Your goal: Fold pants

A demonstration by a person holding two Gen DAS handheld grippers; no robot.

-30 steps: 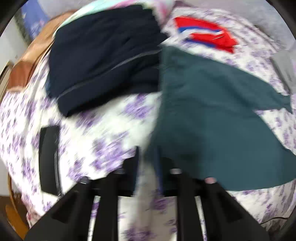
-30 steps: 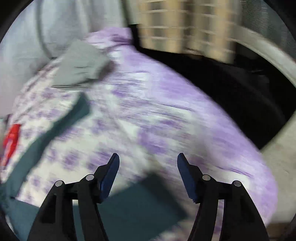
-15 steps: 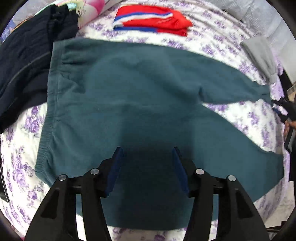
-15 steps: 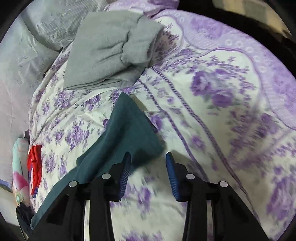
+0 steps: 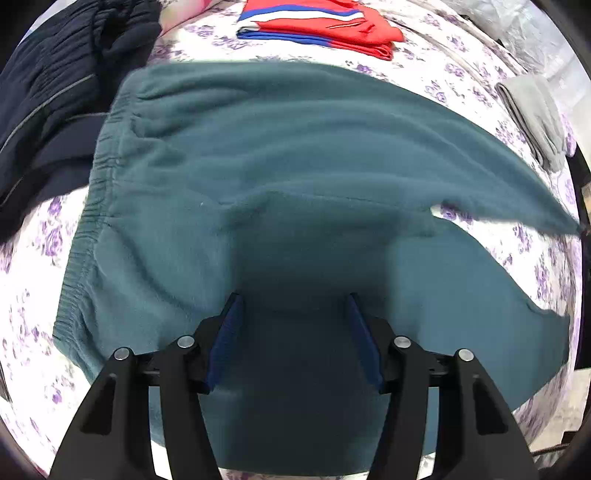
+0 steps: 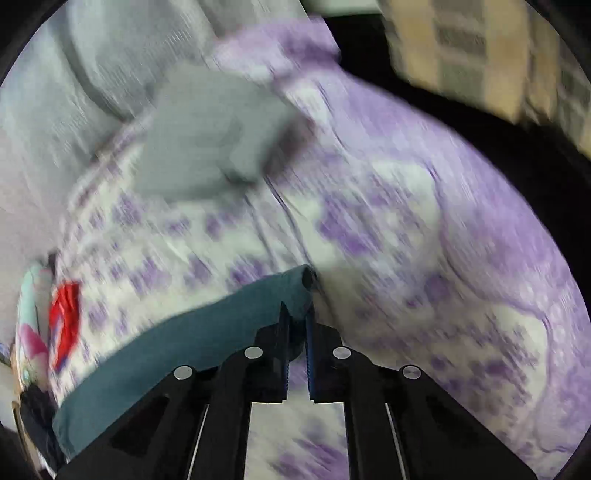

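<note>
Pinching the teal pants (image 6: 207, 328) cuff, right claw (image 6: 296, 314) clamped; left claw (image 5: 293, 306) hovers wide, empty

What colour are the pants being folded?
Teal green pants, clearest in the left wrist view.

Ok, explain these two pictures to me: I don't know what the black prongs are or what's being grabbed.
The black prongs are hand-held grippers, one per hand, each with a camera looking along its fingers. In the left camera's picture, the left gripper hangs open above teal pants spread on a flowered bedsheet. Navy clothes, a folded red garment and a folded grey one lie nearby. In the blurred right camera's picture, the right gripper pinches one pant-leg cuff.
</note>
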